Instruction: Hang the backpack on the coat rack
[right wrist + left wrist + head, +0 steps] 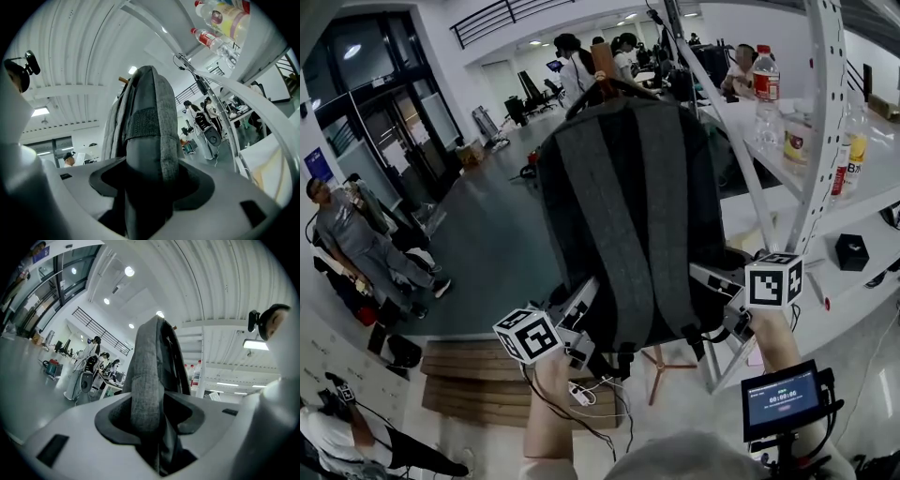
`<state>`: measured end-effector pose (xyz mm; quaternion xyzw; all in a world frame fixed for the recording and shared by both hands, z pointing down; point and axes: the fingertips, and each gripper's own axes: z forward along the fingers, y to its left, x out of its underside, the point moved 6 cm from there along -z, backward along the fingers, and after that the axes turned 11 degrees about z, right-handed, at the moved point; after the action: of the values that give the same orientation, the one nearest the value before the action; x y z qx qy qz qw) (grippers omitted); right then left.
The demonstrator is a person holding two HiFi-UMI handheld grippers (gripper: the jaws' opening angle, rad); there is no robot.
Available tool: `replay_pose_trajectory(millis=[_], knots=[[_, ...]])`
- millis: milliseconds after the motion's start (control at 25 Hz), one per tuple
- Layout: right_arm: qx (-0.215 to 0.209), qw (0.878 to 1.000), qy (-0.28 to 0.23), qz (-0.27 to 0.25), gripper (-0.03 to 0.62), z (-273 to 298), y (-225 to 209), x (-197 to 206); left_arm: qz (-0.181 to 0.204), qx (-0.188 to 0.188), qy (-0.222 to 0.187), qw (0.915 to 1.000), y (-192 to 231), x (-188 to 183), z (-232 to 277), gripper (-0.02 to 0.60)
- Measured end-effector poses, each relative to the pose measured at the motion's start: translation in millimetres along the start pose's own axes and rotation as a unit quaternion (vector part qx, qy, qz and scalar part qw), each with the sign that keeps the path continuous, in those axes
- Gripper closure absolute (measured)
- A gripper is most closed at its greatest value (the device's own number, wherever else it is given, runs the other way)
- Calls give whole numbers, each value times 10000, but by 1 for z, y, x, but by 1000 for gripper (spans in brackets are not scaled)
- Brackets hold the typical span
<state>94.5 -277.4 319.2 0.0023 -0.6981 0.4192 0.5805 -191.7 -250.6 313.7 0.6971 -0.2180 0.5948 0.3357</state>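
Observation:
A dark grey backpack (628,216) hangs upright in front of me, straps facing me. Its top handle (614,89) sits at the wooden coat rack post (603,58); whether it rests on a peg I cannot tell. My left gripper (581,321) is shut on the bag's lower left corner. In the left gripper view, grey fabric (147,390) fills the jaws of that gripper (154,427). My right gripper (722,302) is shut on the lower right corner. In the right gripper view, the backpack (150,136) is pinched in the right gripper (150,187), and a wooden peg tip (123,79) shows above it.
A white shelf unit (811,122) with bottles (766,84) stands close on the right. The rack's wooden feet (661,367) and a low wooden platform (473,380) are below. A person (356,246) stands at left; others work at desks (591,66) behind.

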Motion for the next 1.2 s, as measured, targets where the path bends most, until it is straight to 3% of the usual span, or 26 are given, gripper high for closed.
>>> replay_pose_trajectory(millis=[160, 400, 680, 920, 1040, 1200], knots=[[75, 9997, -179, -174, 306, 8, -18, 9, 262, 17, -11, 9997, 10, 11, 8, 397], [12, 9937, -855, -731, 304, 18, -38, 18, 922, -56, -357, 9951, 23, 21, 16, 380], [132, 9872, -1318, -887, 274, 13, -38, 18, 1216, -219, -557, 9908, 21, 17, 12, 325], [70, 9743, -1892, -1221, 267, 4, -26, 29, 1855, -796, -615, 9775, 3, 8, -17, 318], [6, 9671, -2210, -1257, 267, -2, -18, 28, 1972, -1071, -658, 9723, -2, 6, -27, 318], [-181, 9476, -3004, -1068, 269, -17, -20, 22, 1957, -1387, -920, 9664, 1, 0, -42, 318]])
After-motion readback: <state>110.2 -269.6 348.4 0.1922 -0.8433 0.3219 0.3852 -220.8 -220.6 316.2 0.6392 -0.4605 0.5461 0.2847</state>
